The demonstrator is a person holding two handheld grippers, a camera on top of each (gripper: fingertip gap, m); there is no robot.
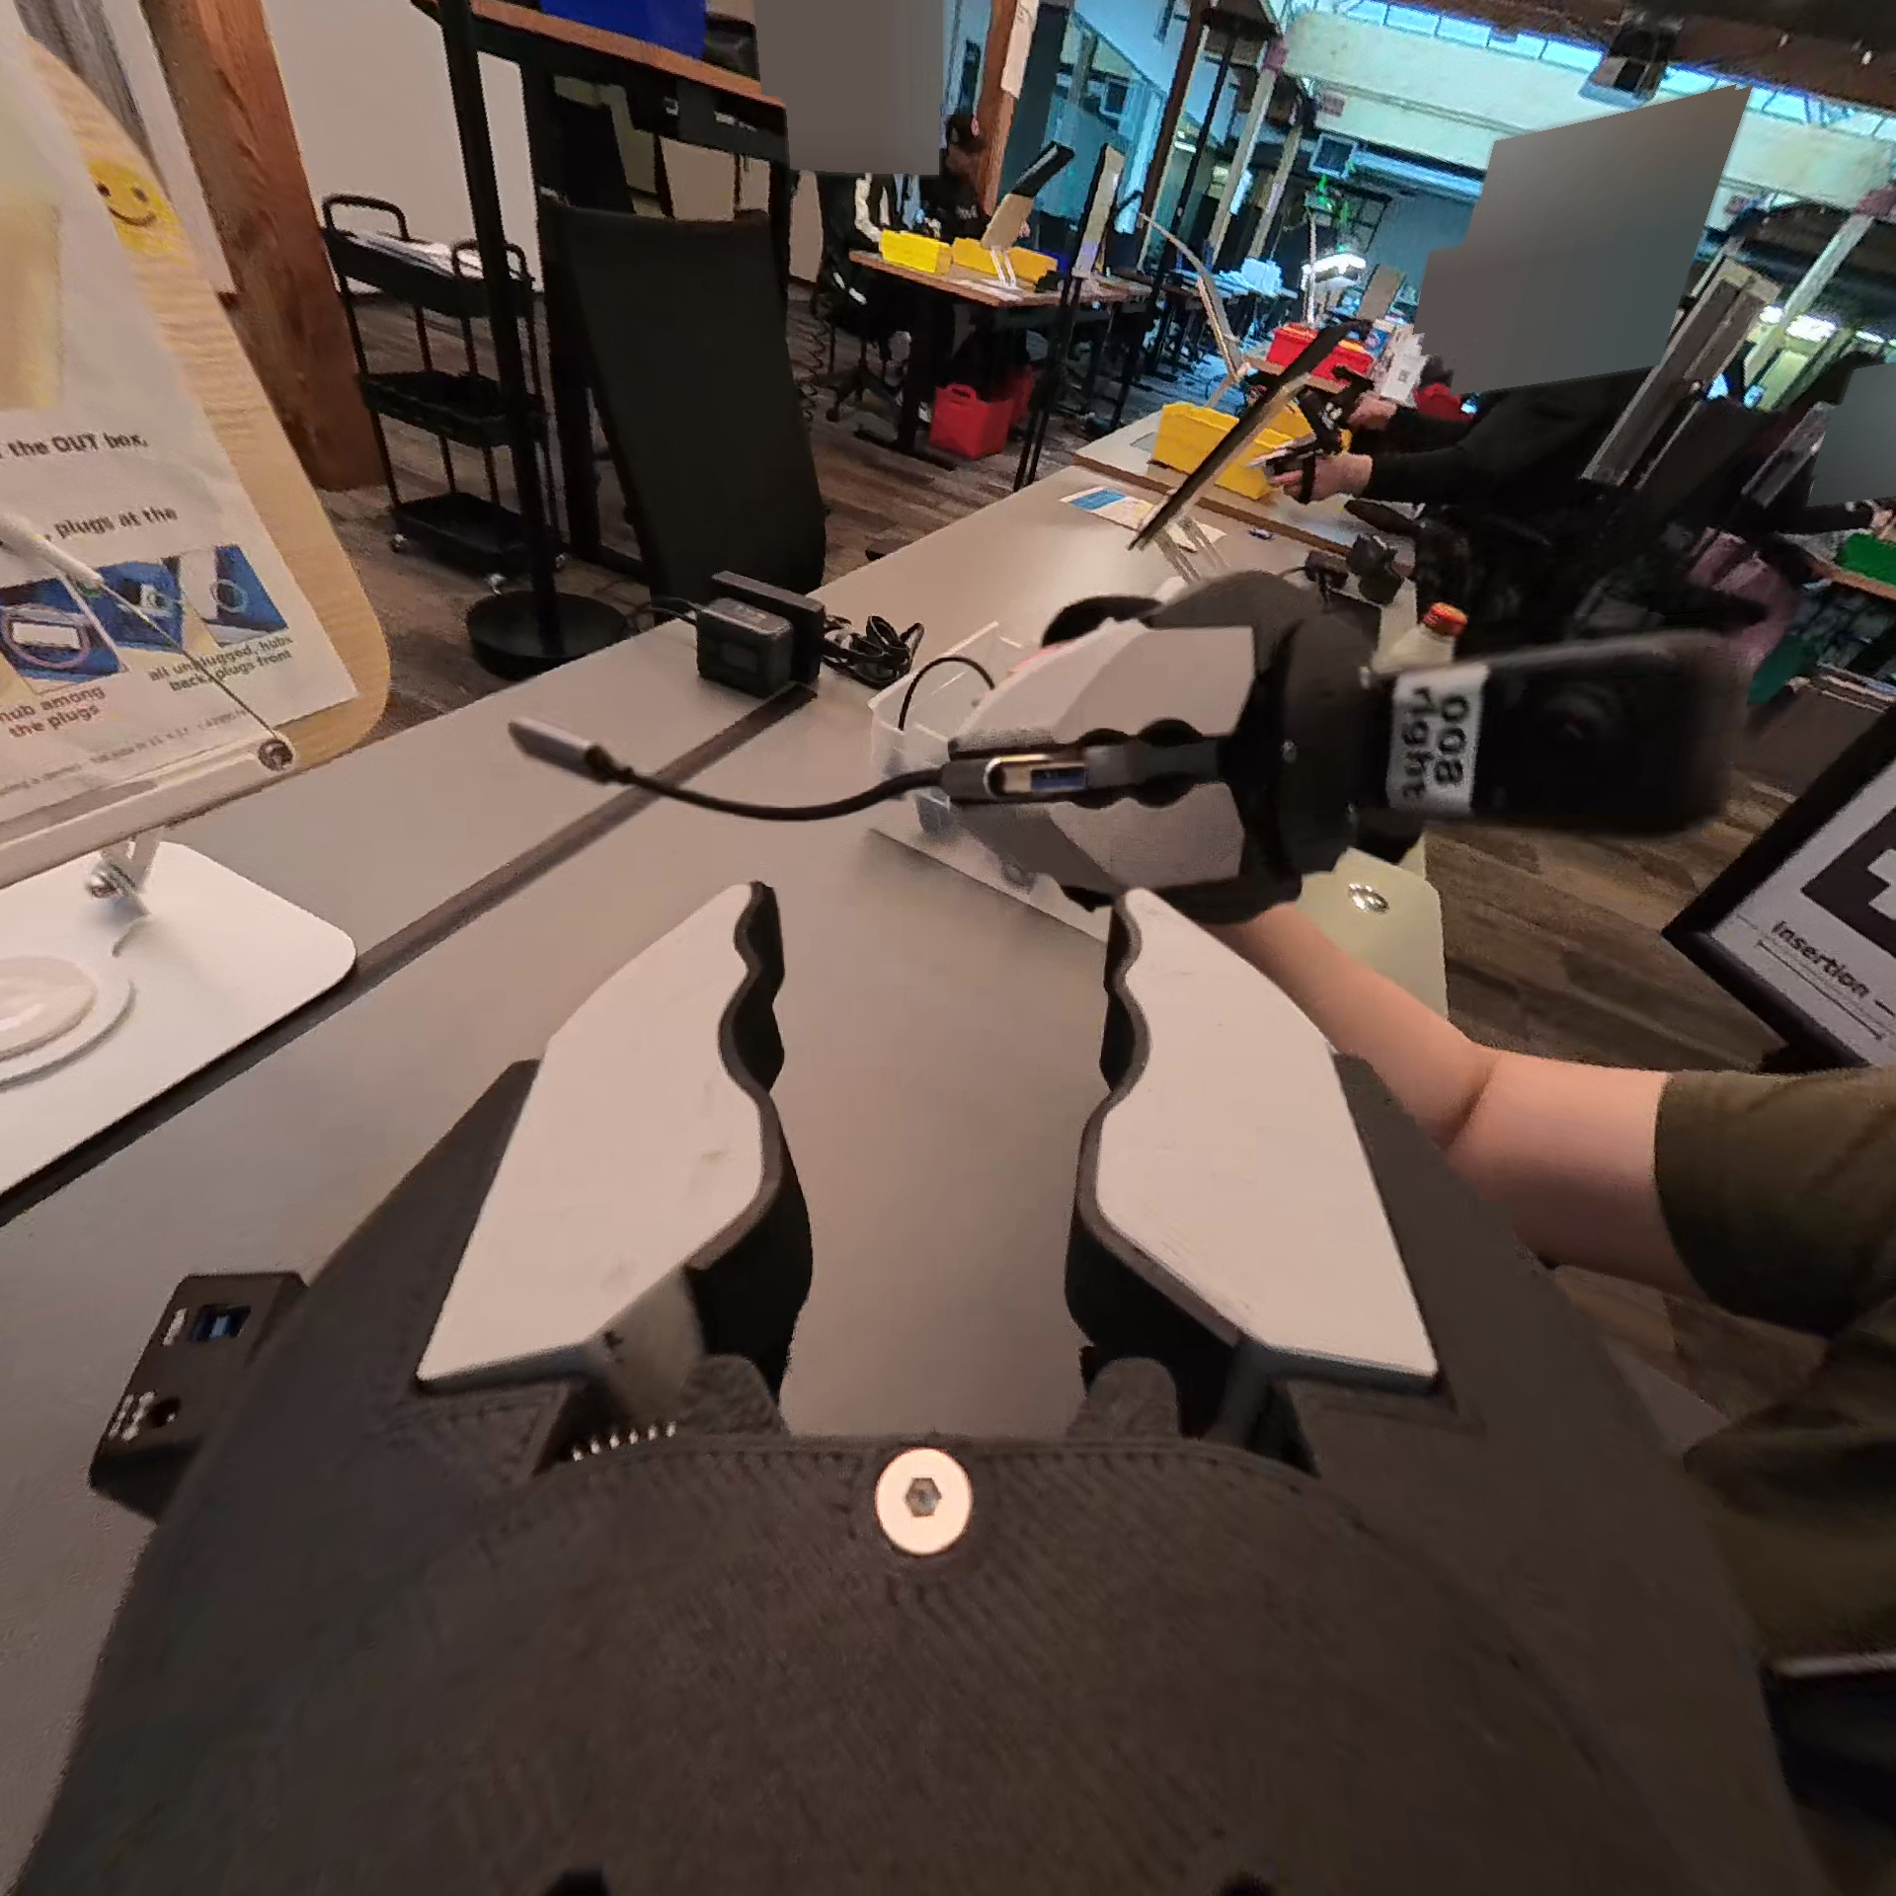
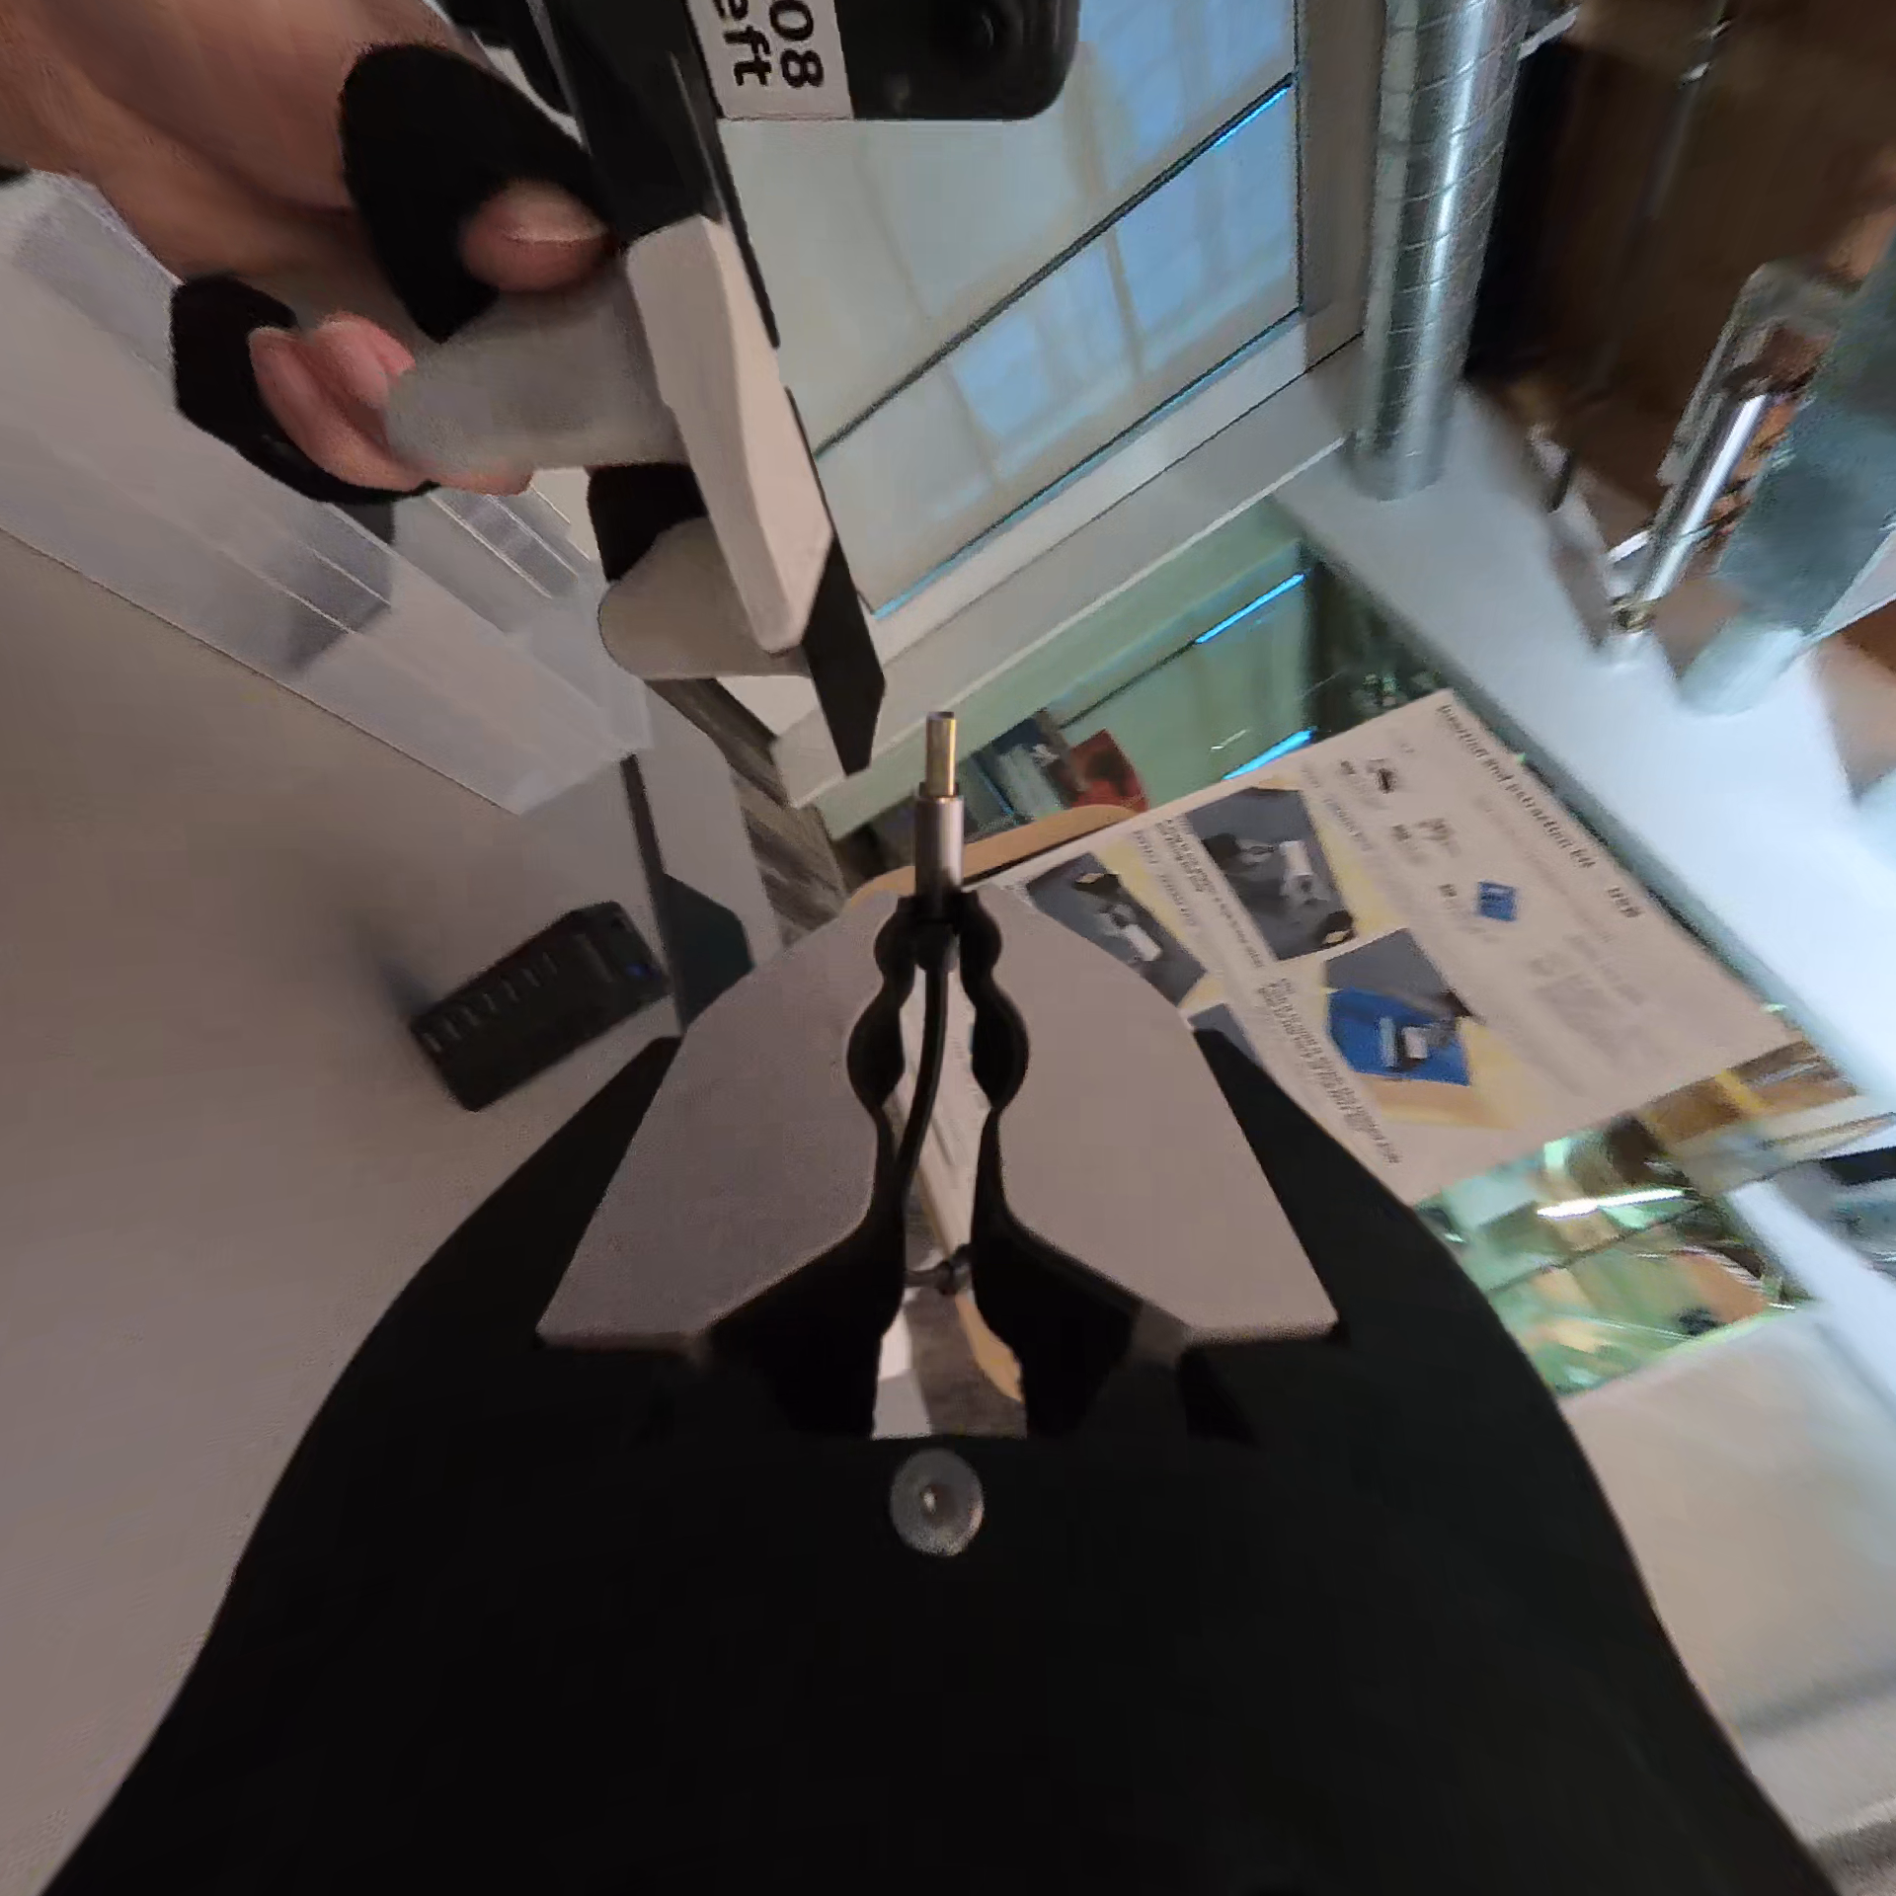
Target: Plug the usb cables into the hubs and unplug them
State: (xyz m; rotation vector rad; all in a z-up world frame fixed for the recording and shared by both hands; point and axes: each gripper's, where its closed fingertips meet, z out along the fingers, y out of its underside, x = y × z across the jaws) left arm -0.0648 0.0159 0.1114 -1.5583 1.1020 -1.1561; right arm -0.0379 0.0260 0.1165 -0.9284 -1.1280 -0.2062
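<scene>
Grey right hand-held gripper (image 2: pixel 936 913) pinches, seemingly, a thin-corded hub (image 1: pixel 1036 777); left hand-held gripper (image 1: pixel 939 923) gapes.

Hub (image 1: pixel 1036 775) aloft over table (image 1: pixel 923 1026), instruction sheet (image 1: pixel 154 575) left, clear bin (image 1: pixel 923 708) behind.

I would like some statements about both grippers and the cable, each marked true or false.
1. The left gripper is open and empty. True.
2. The right gripper holds a small dark grey USB adapter with a short black cable. True.
3. The cable's silver plug sits inside the black multi-port hub. False: it hangs free in the air.
4. The black hub lies in the clear plastic bin. False: it lies on the grey table.
</scene>
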